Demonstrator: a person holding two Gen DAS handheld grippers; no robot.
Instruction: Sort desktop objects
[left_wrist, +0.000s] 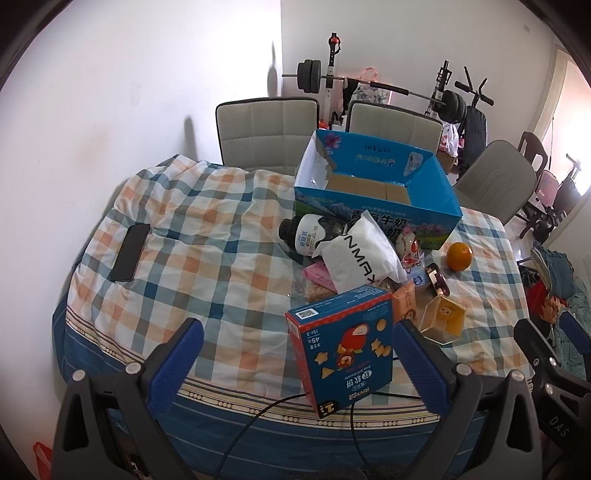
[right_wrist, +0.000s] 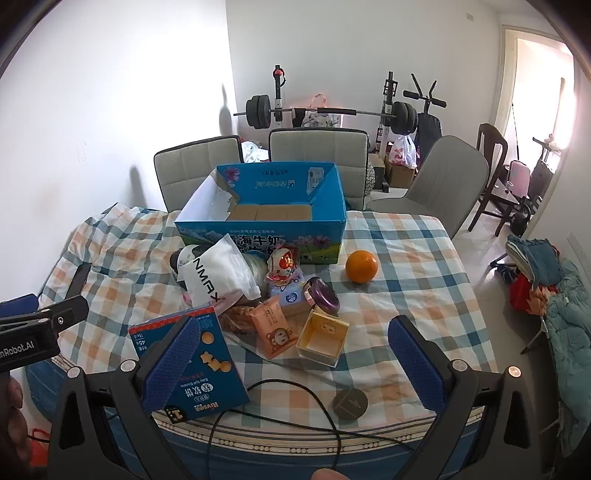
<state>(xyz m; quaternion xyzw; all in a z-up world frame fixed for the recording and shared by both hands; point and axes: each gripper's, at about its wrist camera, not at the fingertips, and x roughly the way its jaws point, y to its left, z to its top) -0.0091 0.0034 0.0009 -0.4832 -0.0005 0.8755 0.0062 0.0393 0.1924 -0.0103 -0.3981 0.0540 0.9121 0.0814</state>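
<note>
Here, blue biscuit box (left_wrist: 341, 347) between the wide-open, empty left hand-held gripper (left_wrist: 295, 354) fingers

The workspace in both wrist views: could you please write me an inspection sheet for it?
Surface: table under a rumpled checked cloth.
Job's things: open blue carton at the back; biscuit box, white pouch, bottle, orange, small yellow box, round tin.
Clutter: black phone on the cloth.
Grippers: left gripper and right gripper both open, holding nothing.
Cables: black cable along the near edge.
Surroundings: chairs, barbell rack.
</note>
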